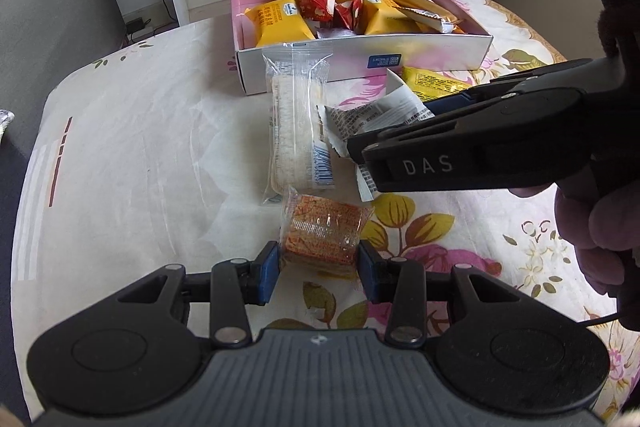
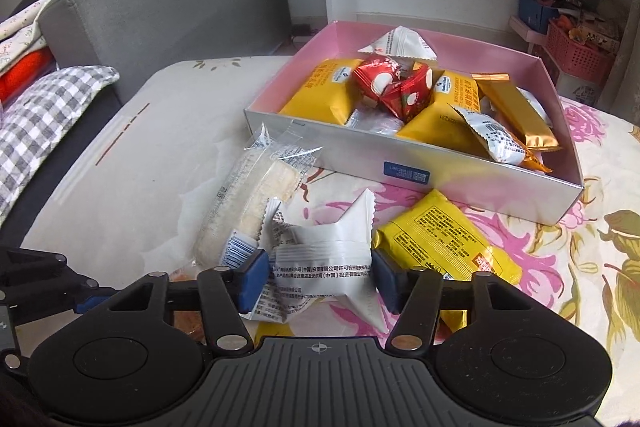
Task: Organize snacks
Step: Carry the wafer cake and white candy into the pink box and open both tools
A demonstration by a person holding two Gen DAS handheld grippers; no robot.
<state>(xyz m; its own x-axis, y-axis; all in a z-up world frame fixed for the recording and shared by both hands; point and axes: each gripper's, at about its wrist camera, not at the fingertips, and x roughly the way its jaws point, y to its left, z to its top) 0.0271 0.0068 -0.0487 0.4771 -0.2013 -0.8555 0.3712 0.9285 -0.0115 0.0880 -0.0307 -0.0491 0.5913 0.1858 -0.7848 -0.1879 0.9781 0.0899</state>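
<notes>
1. The left gripper (image 1: 318,263) pinches an orange cracker packet (image 1: 324,233) between its blue pads, low over the floral tablecloth (image 1: 140,131)
2. The right gripper (image 2: 318,277) straddles a white printed packet (image 2: 324,259); its pads stand at the packet's two sides, and whether they press on it I cannot tell
3. A clear-wrapped rice cracker (image 2: 248,203) lies just left of the white packet; a yellow packet (image 2: 444,243) lies just right of it
4. The pink box (image 2: 404,163) beyond them holds yellow, red, gold and white snacks
</notes>
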